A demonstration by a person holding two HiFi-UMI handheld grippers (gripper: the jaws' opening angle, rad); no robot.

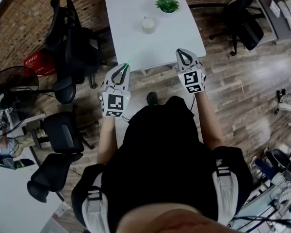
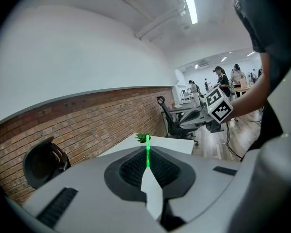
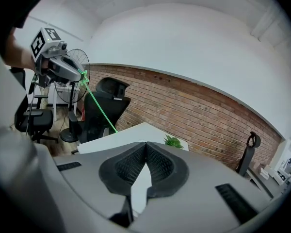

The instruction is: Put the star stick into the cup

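Observation:
A thin green star stick [image 2: 147, 155] is pinched between the jaws of my left gripper [image 2: 148, 148] and pokes out past the tips. In the right gripper view the stick [image 3: 99, 106] runs as a long slanted green line from my left gripper [image 3: 58, 64] down toward the table, with a star shape close to the jaws. The white cup [image 1: 148, 24] stands on the white table [image 1: 131, 13], ahead of and between both grippers. Left gripper [image 1: 124, 68] and right gripper [image 1: 184, 54] hover over the table's near edge. The right gripper [image 3: 146, 145] is shut and empty.
A small green potted plant [image 1: 167, 3] stands at the table's far right, behind the cup. Black office chairs [image 1: 70, 30] crowd the left, with a fan [image 1: 12, 89] beyond them. Another chair [image 1: 242, 18] is at the right. A brick wall [image 3: 199, 110] lies behind the table.

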